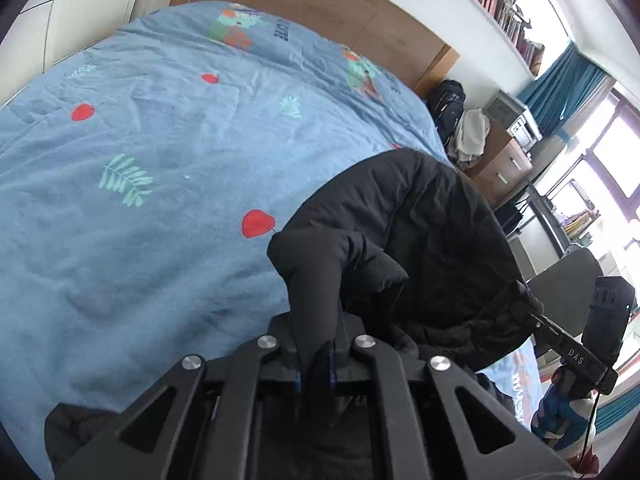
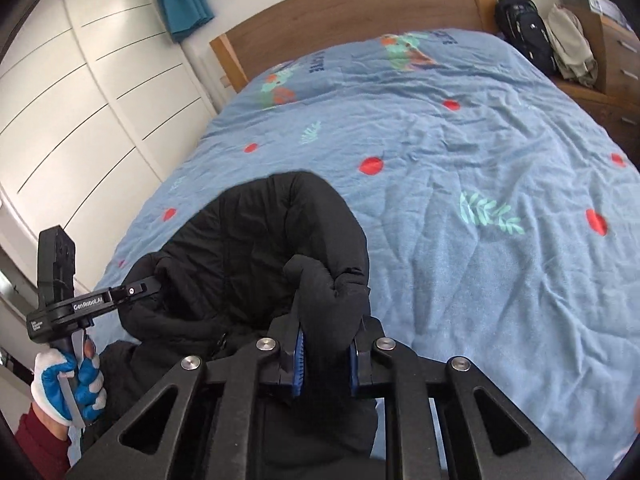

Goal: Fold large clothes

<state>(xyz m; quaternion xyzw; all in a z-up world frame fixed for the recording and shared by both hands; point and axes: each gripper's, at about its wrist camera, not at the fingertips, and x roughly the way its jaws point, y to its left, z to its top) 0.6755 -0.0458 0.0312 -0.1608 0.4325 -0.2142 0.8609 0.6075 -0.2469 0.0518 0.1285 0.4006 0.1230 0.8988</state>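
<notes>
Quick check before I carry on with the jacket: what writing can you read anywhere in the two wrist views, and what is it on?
"GenRobot.AI": on the left gripper, along its arm.
"DAS": on the right gripper, along its arm.
Small white label on the left gripper's body: too small to read.
Dark lettering on the blue duvet, near the headboard: inverted and cut off, not readable.
Book spines on the shelf: too small.

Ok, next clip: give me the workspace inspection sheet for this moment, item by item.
Surface: bed with blue printed duvet, wrinkled.
Job's things: black padded jacket bunched at the near edge of the bed.
Clutter: nothing seen on the duvet.
Grippers: left gripper and right gripper each shut on a fold of the jacket.
Cables: thin dark cable hanging below the right gripper's handle.
Surroundings: wooden headboard, white wardrobe, black backpack, bookshelf, teal curtains.
</notes>
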